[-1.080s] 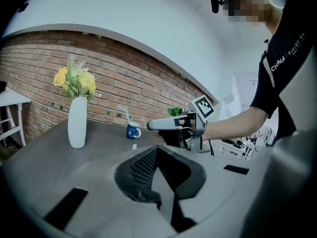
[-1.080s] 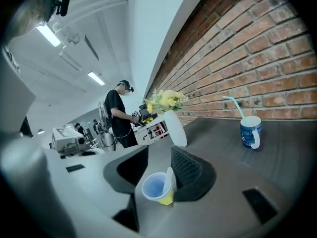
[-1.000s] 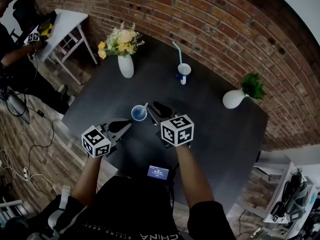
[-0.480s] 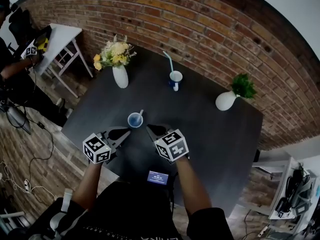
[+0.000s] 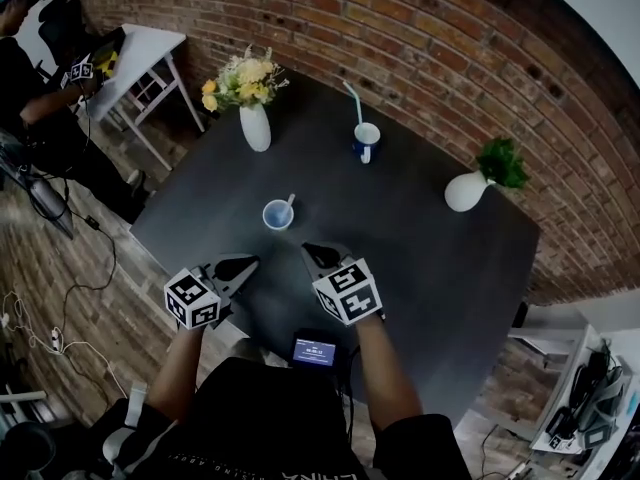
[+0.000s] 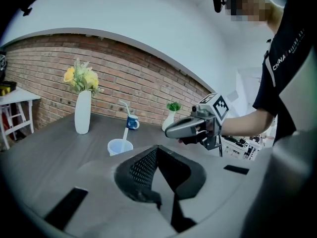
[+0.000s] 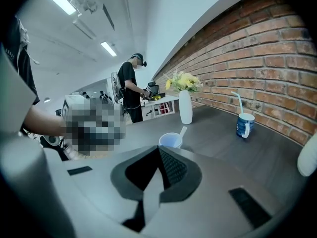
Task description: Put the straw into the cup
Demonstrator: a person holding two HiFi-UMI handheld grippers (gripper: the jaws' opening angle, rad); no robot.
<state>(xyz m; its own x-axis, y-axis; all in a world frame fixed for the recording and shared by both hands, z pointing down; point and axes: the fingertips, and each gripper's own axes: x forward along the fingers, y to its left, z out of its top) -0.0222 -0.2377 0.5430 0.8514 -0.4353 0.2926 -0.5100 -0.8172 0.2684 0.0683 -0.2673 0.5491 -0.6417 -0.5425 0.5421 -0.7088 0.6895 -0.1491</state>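
A pale blue cup (image 5: 278,214) stands on the dark table (image 5: 420,258), and a white straw (image 5: 289,204) leans inside it. Both grippers hang short of the cup, near the table's front edge. My left gripper (image 5: 247,264) is shut and empty, to the cup's near left. My right gripper (image 5: 312,252) is also shut and holds nothing, to the cup's near right. In the left gripper view, the cup (image 6: 120,146) with the straw (image 6: 126,133) sits beyond my shut jaws, and the right gripper (image 6: 171,130) floats at the right. The right gripper view shows the cup (image 7: 171,140) just past its closed jaws.
At the back of the table stand a blue mug with a straw (image 5: 367,140), a white vase of flowers (image 5: 254,126) and a white vase with a green plant (image 5: 466,193). A small screen (image 5: 315,349) lies at the front edge. A person stands by a white table (image 5: 150,48) at far left.
My right gripper has drawn back from the cup toward me and its jaws have gone from open to shut. The left gripper also pulled back a little. The straw stays in the cup.
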